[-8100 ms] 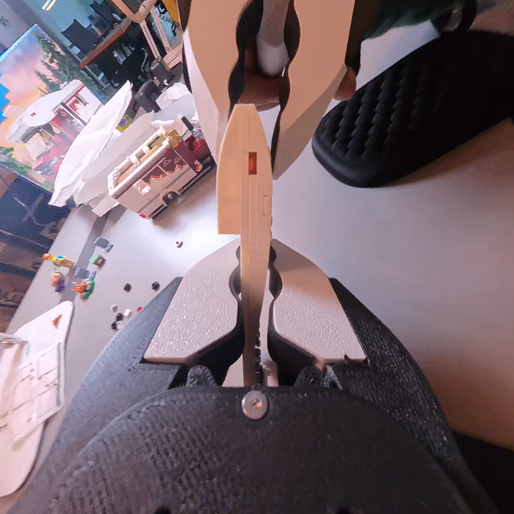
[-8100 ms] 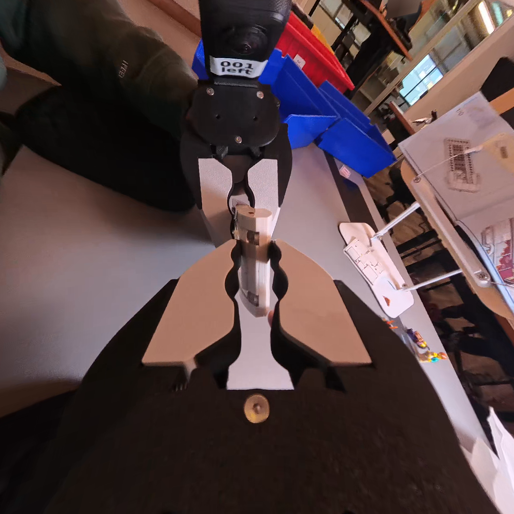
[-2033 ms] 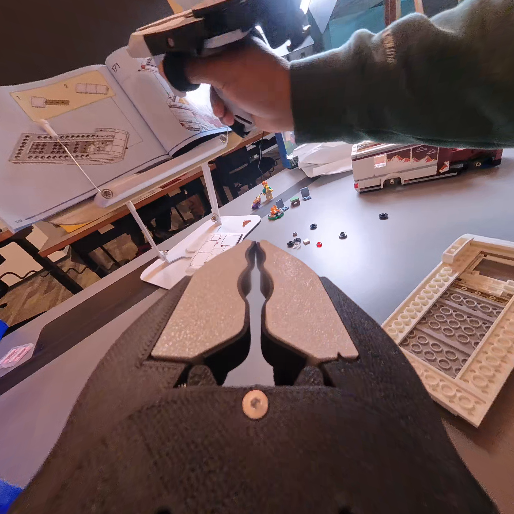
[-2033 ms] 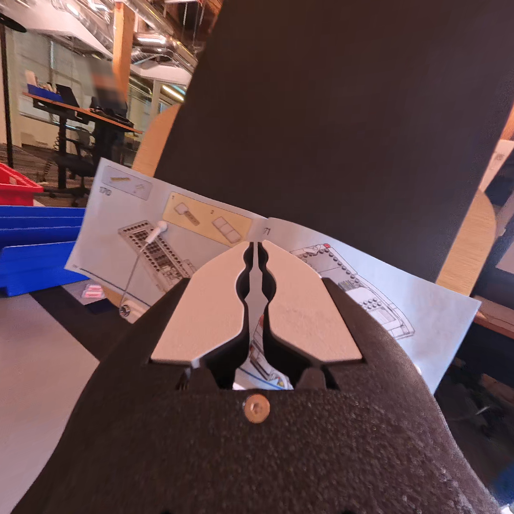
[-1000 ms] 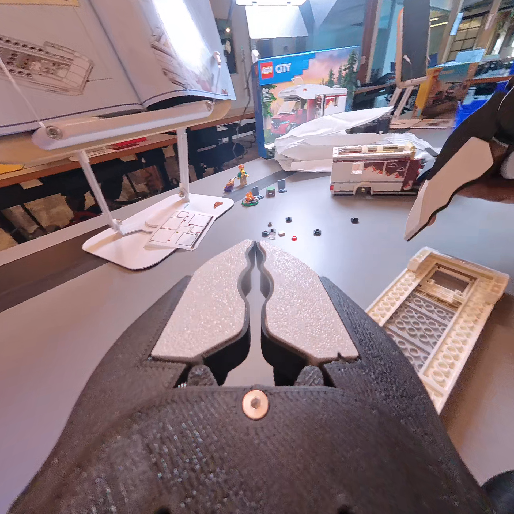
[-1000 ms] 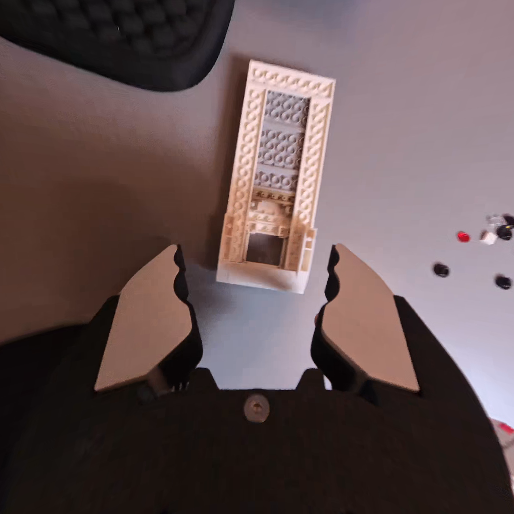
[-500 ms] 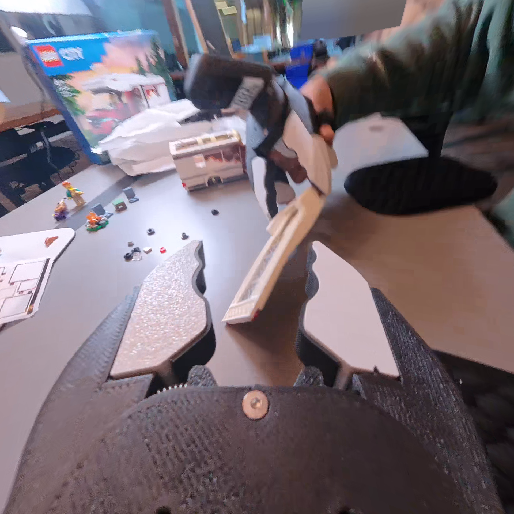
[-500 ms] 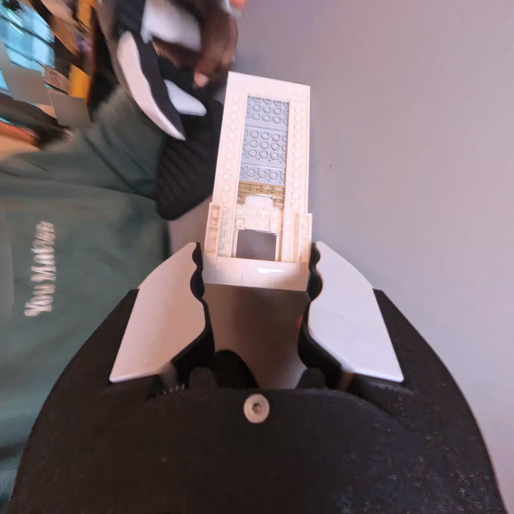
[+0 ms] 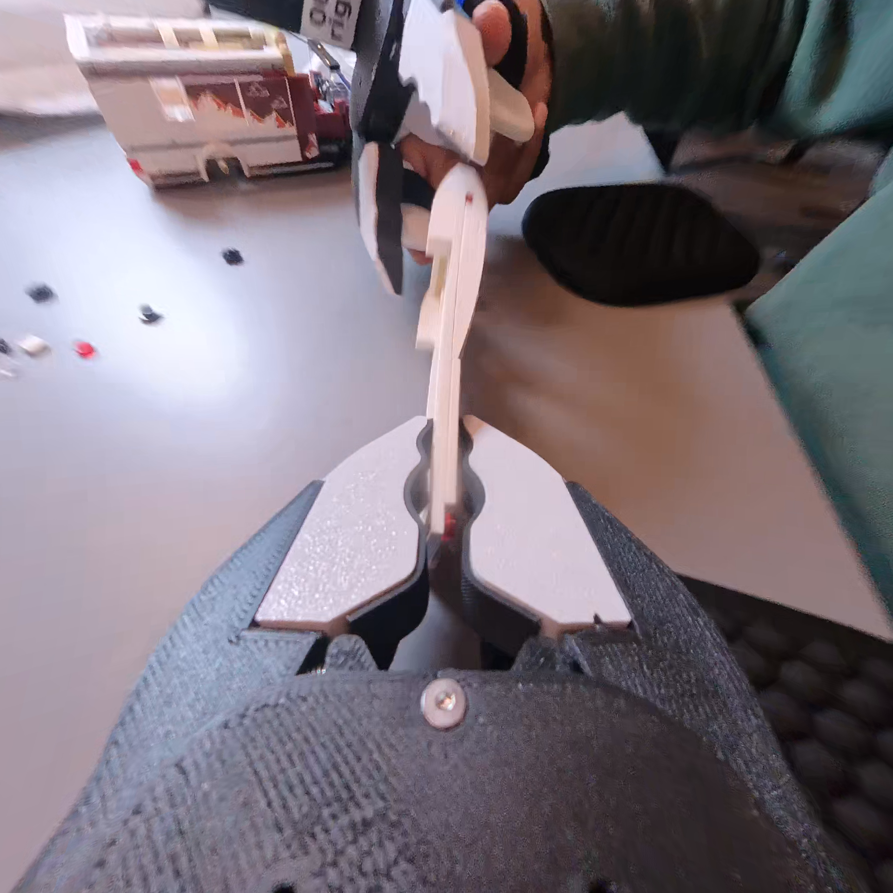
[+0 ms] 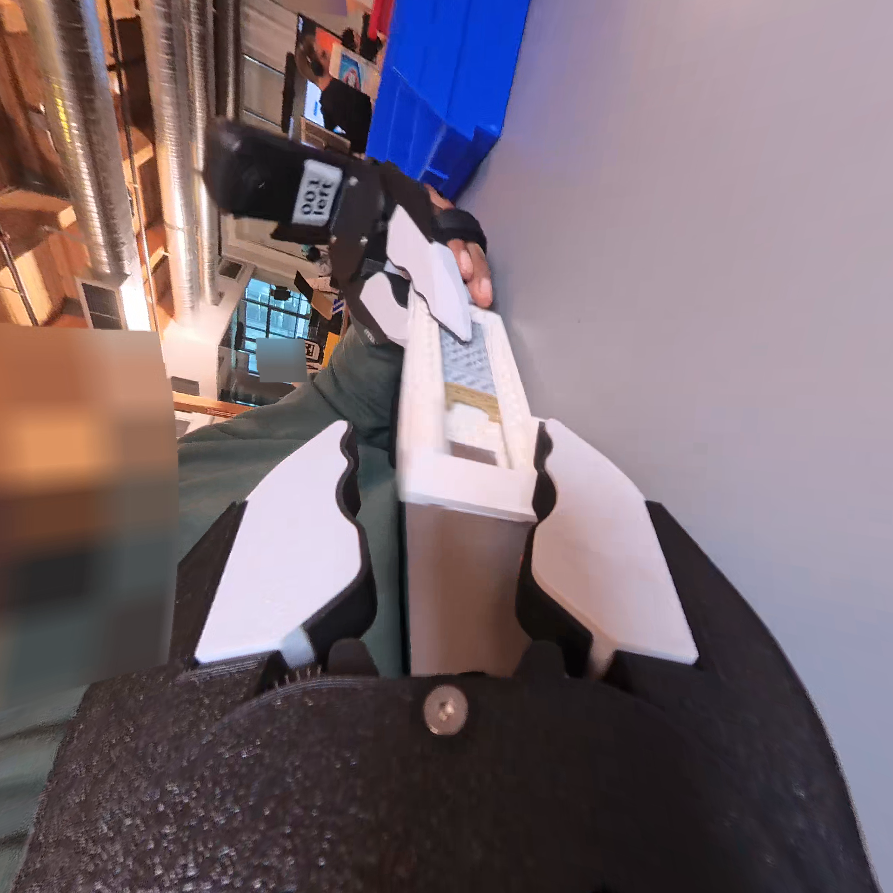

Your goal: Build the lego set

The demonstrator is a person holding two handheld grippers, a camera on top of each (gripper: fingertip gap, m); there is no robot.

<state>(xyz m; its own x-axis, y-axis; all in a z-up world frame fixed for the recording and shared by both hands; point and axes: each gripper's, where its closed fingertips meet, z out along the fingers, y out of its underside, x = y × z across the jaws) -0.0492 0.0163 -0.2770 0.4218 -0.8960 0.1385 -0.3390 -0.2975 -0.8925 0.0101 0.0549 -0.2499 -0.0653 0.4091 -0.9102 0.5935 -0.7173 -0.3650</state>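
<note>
A white brick-built panel [image 9: 452,299] with a grey studded inside is held up off the grey table [image 9: 193,435]. My left gripper [image 9: 447,430] is shut on one end of it, and I see it edge-on between the pads. In the right wrist view the left gripper [image 10: 425,328] pinches the panel's [image 10: 464,488] far end, face and back. My right gripper [image 10: 447,427] straddles the near end across its width. Its right-hand finger [image 10: 580,483] touches the panel's edge. A gap shows between the left-hand finger [image 10: 309,507] and the panel. The right gripper also shows in the left wrist view [image 9: 425,203].
A white and dark red camper van model [image 9: 208,96] stands at the back of the table. Small loose black, red and white pieces [image 9: 150,314] lie at the left. A black padded rest [image 9: 638,241] lies at the right. Blue bins [image 10: 435,87] stand beyond. A green sleeve [image 9: 725,58] reaches in. One gripper's finger ends stand about 9 cm off the other's.
A second ago the panel lay flat on the table. The right gripper lifted it, then the left jaws opened around its end and shut on it. A gap has opened beside one right pad.
</note>
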